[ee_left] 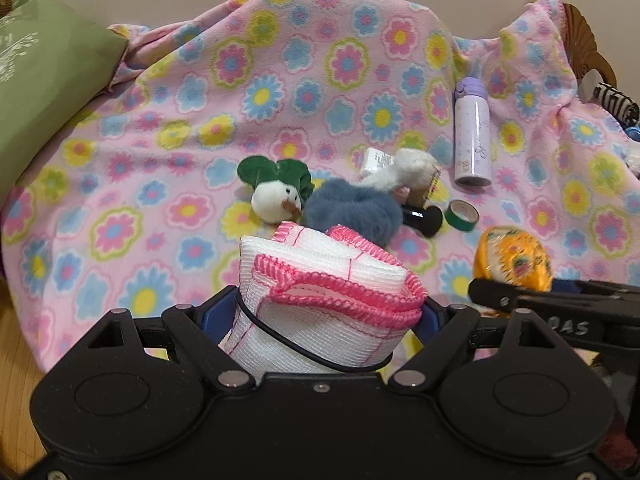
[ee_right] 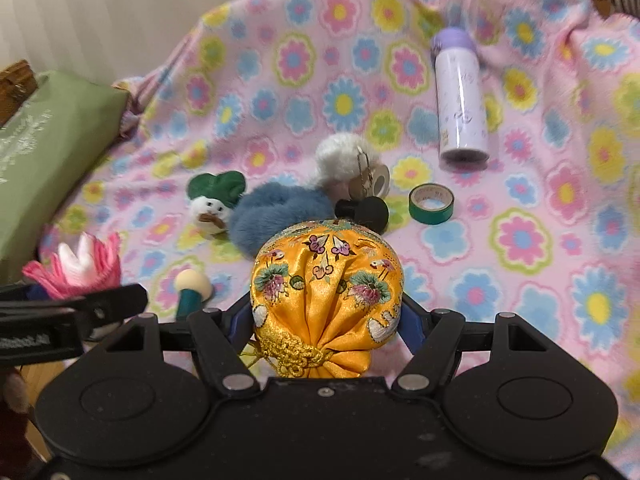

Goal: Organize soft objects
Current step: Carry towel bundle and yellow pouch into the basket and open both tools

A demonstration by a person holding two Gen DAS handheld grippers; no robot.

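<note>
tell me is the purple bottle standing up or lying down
Lying down. The purple bottle rests on its side on the flowered blanket, its capped end toward the back and its base toward the camera; the right wrist view shows the same.

Flowered blanket (ee_left: 280, 92) under scattered toys (ee_left: 276, 196)

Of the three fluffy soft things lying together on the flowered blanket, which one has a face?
The small white plush with the green leafy top: it has dark eyes and a brown beak-like spot. The blue furry scrunchie and the white fluffy pompom beside it show no face.
</note>
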